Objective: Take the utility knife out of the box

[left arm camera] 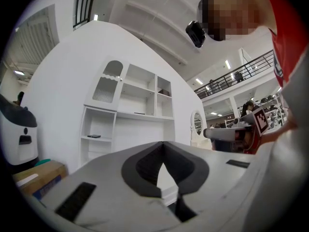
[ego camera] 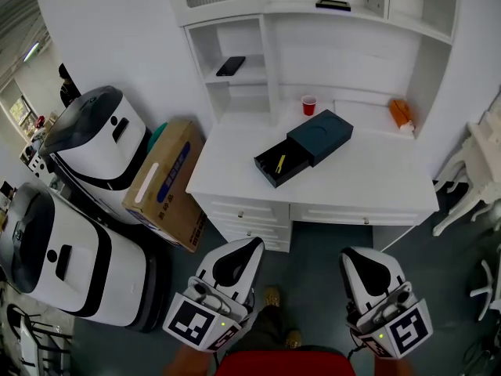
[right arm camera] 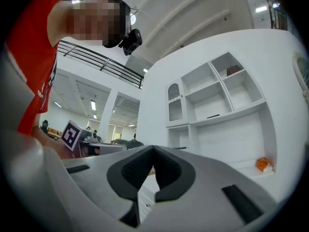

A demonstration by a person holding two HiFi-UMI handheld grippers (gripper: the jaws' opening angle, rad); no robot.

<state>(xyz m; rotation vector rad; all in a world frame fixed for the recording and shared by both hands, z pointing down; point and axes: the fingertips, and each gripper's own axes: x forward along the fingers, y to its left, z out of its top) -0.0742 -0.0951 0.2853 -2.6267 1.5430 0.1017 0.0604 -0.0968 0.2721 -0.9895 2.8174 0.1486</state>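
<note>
progress: barely started imo | surface: white, well ahead of both grippers | box: sat on it, tray pulled out | left gripper + right gripper: jaws pinched together, nothing held, nowhere near the box | utility knife: yellow, lay in the open tray, whole grab was left

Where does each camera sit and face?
Head view: on the head, steeply down at the desk and open box; left gripper, right gripper, shoes show.
Left gripper view: on that gripper, facing the shelf unit over shut jaws; red shirt at right.
Right gripper view: likewise; red shirt at left.
Shared: both gripper views see the shelf unit.
</note>
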